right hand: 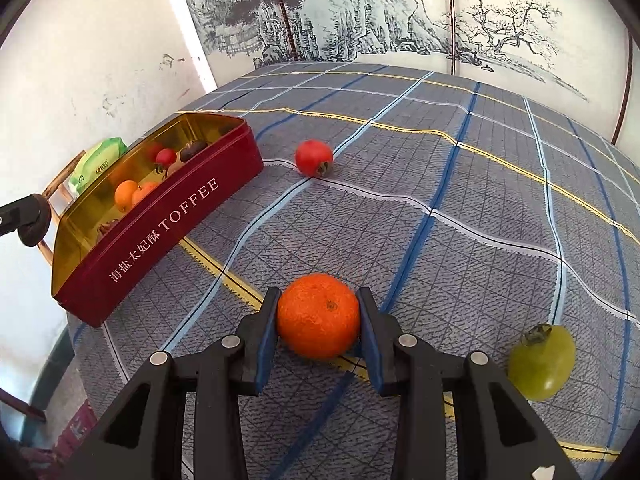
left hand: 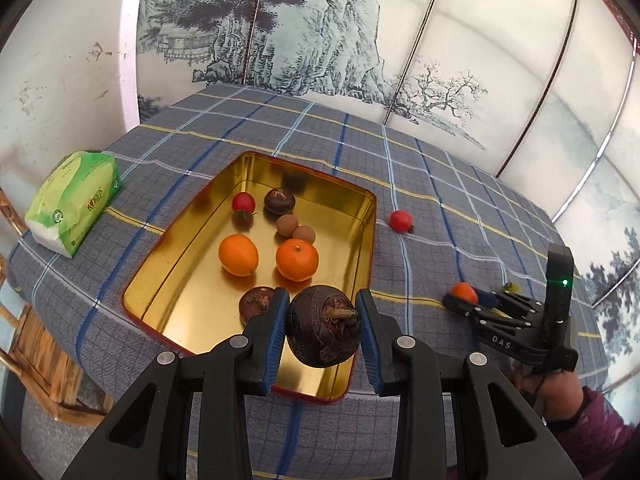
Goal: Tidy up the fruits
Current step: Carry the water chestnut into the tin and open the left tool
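Observation:
My left gripper [left hand: 322,300] is shut on a dark brown water chestnut [left hand: 320,332], held above the near end of the gold-lined red tin [left hand: 192,288]. Two oranges [left hand: 238,255], a red fruit [left hand: 243,202], two small brown longans [left hand: 288,225] and other dark chestnuts [left hand: 279,200] lie in the tin. To the right of the tin [right hand: 160,232], my right gripper [right hand: 318,296] is shut on an orange tangerine [right hand: 318,316] at the checked tablecloth. A red fruit [right hand: 313,158] and a green fruit [right hand: 542,360] lie loose on the cloth.
A green tissue pack [left hand: 74,204] sits at the table's left edge, with a wooden chair [left hand: 40,360] below it. A painted screen [left hand: 320,40] stands behind the table. A person's hand [left hand: 560,392] holds the right gripper [left hand: 466,298].

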Action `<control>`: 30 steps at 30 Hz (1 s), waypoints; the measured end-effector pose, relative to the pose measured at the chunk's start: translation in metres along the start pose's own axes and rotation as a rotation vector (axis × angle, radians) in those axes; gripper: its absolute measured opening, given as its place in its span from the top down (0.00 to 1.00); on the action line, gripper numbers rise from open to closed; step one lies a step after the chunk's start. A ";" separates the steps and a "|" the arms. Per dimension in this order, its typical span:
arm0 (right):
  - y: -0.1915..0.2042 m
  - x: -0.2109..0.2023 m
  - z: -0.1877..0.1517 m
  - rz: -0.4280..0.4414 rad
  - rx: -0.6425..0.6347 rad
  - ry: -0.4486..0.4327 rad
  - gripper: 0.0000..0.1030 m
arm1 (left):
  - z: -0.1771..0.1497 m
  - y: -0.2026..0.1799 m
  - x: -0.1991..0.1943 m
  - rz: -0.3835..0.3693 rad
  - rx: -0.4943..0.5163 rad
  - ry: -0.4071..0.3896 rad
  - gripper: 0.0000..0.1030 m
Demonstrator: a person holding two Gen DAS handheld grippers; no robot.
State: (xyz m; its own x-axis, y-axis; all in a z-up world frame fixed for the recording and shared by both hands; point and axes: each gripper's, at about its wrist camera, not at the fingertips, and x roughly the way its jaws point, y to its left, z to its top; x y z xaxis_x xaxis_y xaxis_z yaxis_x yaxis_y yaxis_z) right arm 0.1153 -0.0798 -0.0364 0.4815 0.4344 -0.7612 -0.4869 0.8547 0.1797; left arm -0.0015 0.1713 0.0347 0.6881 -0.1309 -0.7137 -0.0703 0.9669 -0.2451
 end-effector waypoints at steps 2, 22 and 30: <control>0.002 0.001 0.001 -0.006 -0.007 0.002 0.66 | 0.000 0.000 0.003 0.003 0.006 0.002 0.66; 0.004 0.001 0.001 -0.009 -0.013 0.006 0.65 | 0.029 0.015 0.042 0.112 0.108 -0.006 0.66; 0.005 0.001 0.002 -0.011 -0.016 0.008 0.65 | 0.043 0.019 0.064 0.168 0.152 -0.009 0.66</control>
State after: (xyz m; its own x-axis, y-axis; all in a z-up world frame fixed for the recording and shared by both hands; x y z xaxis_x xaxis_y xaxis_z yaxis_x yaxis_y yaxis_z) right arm 0.1150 -0.0747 -0.0347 0.4810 0.4227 -0.7681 -0.4930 0.8549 0.1617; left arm 0.0727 0.1909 0.0127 0.6821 0.0361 -0.7303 -0.0750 0.9970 -0.0208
